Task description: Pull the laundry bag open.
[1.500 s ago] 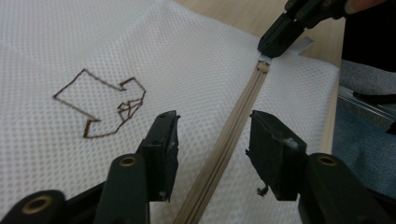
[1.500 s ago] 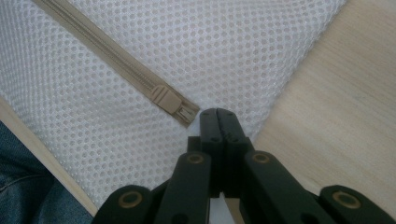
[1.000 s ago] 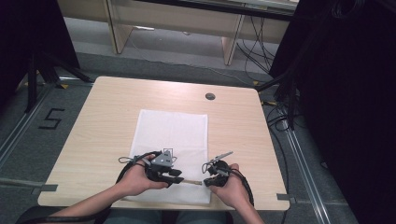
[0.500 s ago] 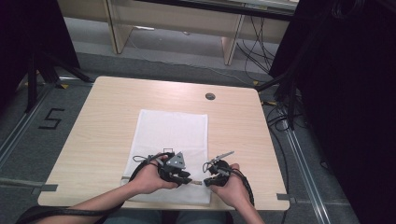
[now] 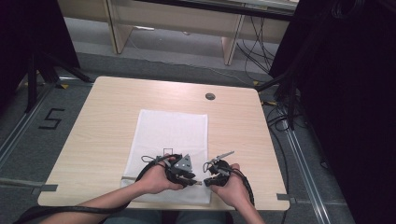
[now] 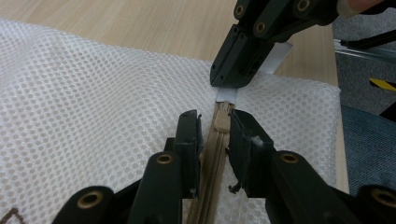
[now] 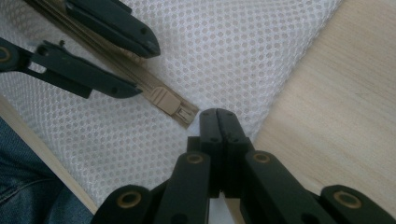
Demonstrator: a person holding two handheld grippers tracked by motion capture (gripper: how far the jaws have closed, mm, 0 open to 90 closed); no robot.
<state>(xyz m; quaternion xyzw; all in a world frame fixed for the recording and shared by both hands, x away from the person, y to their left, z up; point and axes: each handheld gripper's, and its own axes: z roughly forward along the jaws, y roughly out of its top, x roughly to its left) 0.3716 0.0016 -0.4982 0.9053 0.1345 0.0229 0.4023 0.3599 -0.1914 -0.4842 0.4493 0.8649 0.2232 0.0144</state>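
Zipper slider [image 6: 220, 122], a tan plastic piece, sits near the end of the beige zipper track [image 7: 100, 65] on the white mesh laundry bag [image 5: 173, 135], which lies flat on the wooden table [image 5: 102, 121] close to the person's edge. In the left gripper view the slider lies straight ahead between the left gripper [image 6: 215, 133] jaws, which stand a little apart on either side of it; they have just been closing, and I cannot tell whether the pads press on it yet. The track's long axis runs along that gripper's reach, toward the right gripper [image 7: 218, 122]. That one is clamped shut on the white fabric tab [image 6: 226, 94] at the zipper's end, just beyond the slider. The left hand is therefore nearer the slider. Nothing else blocks the track; a round grommet [image 5: 210, 96] lies far off.
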